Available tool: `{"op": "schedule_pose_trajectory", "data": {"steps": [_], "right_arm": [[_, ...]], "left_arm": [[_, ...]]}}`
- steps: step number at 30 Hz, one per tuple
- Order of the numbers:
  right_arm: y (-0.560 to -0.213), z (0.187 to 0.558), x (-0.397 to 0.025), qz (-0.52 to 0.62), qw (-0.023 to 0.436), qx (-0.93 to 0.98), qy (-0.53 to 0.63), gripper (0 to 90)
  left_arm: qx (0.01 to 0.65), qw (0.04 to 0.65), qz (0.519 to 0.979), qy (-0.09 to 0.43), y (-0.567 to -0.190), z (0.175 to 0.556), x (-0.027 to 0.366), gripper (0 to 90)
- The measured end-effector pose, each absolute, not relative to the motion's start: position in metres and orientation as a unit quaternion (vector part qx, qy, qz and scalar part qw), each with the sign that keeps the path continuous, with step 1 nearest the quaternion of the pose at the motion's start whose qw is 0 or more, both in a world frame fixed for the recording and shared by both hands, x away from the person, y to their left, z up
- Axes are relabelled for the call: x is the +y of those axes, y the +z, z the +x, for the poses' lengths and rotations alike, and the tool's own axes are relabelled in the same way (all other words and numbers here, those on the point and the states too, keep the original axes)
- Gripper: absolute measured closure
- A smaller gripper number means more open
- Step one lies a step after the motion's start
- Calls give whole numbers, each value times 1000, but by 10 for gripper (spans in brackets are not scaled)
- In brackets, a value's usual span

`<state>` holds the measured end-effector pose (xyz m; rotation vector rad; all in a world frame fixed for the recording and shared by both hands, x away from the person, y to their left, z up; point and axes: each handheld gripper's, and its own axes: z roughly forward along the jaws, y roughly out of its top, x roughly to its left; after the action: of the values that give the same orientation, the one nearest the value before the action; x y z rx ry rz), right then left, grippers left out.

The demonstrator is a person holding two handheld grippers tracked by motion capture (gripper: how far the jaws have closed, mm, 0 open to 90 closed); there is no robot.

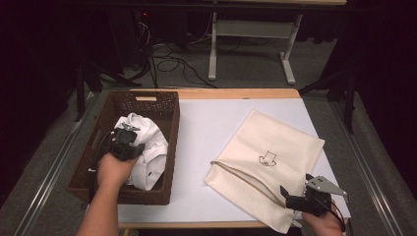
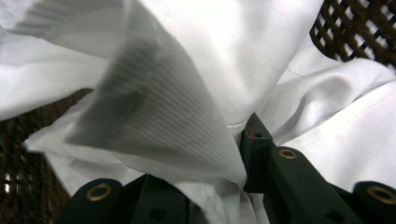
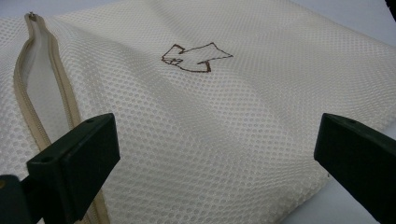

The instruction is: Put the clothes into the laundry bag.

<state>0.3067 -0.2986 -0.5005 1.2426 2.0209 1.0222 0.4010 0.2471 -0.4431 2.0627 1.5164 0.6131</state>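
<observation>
A crumpled white garment (image 1: 147, 142) lies in a dark wicker basket (image 1: 169, 110) at the table's left. My left gripper (image 1: 129, 130) reaches into the basket and is shut on a fold of the white garment (image 2: 196, 70); the cloth is pinched between the jaws of my left gripper (image 2: 233, 161). A cream mesh laundry bag (image 1: 280, 135) with a brown shirt drawing (image 1: 268, 158) lies flat at the right, its zipper (image 1: 241, 178) open along the near left edge. My right gripper (image 1: 296, 185) hovers open over the mesh bag (image 3: 243, 107) at its near corner; between the wide-apart jaws of my right gripper (image 3: 215, 149) there is nothing, and the zipper (image 3: 42, 84) runs to their left.
A white sheet (image 1: 206, 123) covers the wooden table (image 1: 236, 93). Between basket and bag is bare sheet. Beyond the table stand white desk legs (image 1: 212, 44) and loose cables (image 1: 172, 64) on the grey floor. Metal rails (image 1: 54, 162) run along both sides.
</observation>
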Motion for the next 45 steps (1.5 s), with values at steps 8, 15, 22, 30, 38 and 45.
{"op": "schedule_pose_trajectory", "data": {"steps": [8,15,22,30,38,45], "right_arm": [[-502,309,-298,463,276,753,377,8],[-502,309,-298,462,278,753,377,9],[-504,310,-296,463,278,754,372,12],[-504,309,-297,463,279,753,375,12],[-504,310,-297,468,277,751,375,12],[-503,310,-299,468,282,748,375,12]], "left_arm": [[514,326,720,332,-426,377,247,760],[498,353,693,383,-421,366,247,760],[483,392,648,439,-415,352,251,760],[453,442,605,484,-410,336,254,760],[422,451,593,516,-405,331,248,760],[420,468,585,512,-401,328,249,760]]}}
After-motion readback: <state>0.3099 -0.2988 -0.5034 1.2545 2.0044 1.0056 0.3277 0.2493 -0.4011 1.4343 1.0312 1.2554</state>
